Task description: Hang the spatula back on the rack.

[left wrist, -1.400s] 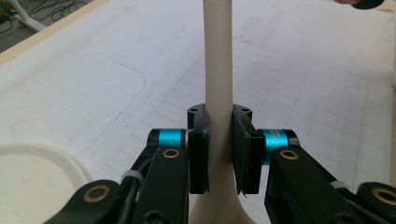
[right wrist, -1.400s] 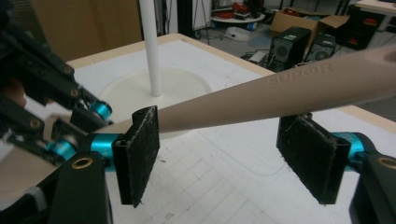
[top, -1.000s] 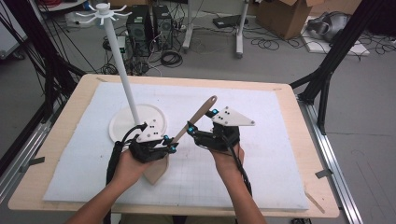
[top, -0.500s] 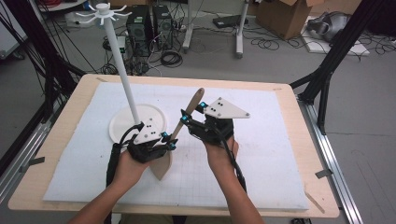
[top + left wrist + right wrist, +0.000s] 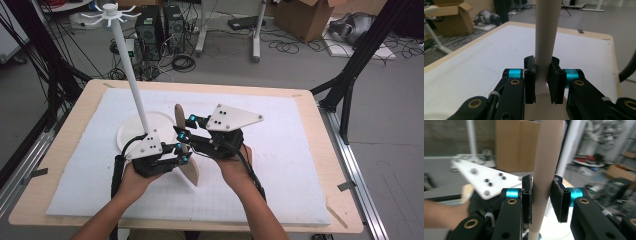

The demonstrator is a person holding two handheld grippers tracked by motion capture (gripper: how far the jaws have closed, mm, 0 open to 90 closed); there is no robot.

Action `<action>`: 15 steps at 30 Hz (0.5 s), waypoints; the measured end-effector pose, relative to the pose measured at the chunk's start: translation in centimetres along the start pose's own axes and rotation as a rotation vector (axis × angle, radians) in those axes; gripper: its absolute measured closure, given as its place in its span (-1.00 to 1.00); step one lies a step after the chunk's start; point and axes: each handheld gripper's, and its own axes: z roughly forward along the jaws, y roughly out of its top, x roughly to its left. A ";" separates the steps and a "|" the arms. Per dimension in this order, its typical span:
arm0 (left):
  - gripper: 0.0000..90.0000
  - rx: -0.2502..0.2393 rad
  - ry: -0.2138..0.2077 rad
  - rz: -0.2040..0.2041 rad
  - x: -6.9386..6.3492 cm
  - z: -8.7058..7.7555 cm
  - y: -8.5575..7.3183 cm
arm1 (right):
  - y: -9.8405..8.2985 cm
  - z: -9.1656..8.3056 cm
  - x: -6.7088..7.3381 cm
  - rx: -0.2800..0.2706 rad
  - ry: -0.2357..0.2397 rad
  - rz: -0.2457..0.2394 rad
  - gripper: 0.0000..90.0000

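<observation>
The high view looks forward and down on the whole table [image 5: 310,107] from above the person's side. Each gripper view sits close behind its own jaws, looking along them (the right one tipped upward toward the room). All three share the wooden spatula [image 5: 189,167] [image 5: 546,37] [image 5: 545,170].

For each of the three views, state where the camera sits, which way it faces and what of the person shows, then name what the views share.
High view: above the person's side, facing forward and down on the table; both forearms, left gripper and right gripper show.
Left gripper view: rides the left gripper, facing across the white mat.
Right gripper view: rides the right gripper, facing the left gripper's grey plate and hand.
Shared: the wooden spatula, clamped in both.
</observation>
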 end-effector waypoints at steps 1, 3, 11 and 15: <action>0.71 -0.005 -0.021 0.001 0.1 0.0 -0.1 | 0.0 0.0 -0.1 0.001 0.015 0.006 0.63; 0.70 -0.015 -0.054 -0.004 0.4 0.0 -0.2 | 0.0 0.1 -0.2 0.003 0.044 0.002 0.64; 0.46 -0.114 -0.158 0.029 1.0 -0.3 -0.2 | 0.0 0.0 -0.6 0.004 0.138 -0.002 0.65; 0.50 -0.131 -0.217 0.028 1.2 -0.4 0.0 | 0.0 -0.1 -0.9 -0.009 0.192 0.008 0.65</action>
